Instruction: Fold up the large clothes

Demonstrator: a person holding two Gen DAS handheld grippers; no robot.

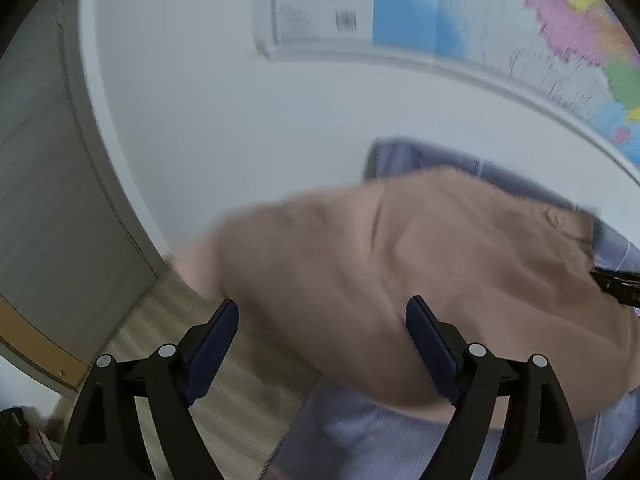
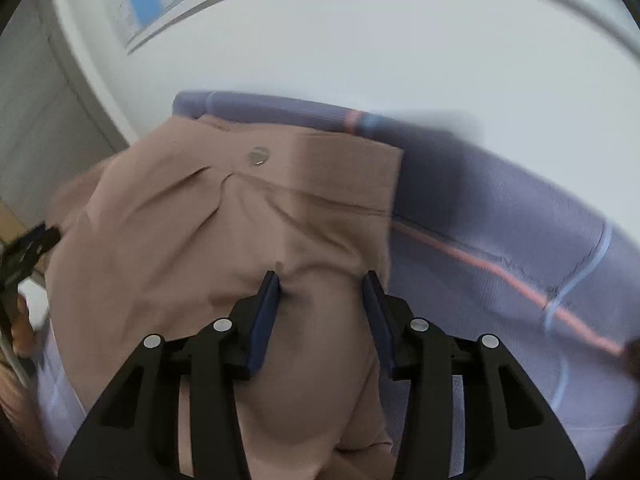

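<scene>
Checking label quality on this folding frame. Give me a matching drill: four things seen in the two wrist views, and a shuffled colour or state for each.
Things:
1. tan garment
2. purple garment
3. left gripper
4. map

States:
A. lies under the other garment, with a pink stripe
B. on the wall behind the table
C. on top, with a round button
D. jaws wide apart, holding nothing

Pairs: 1-C, 2-A, 3-D, 4-B
</scene>
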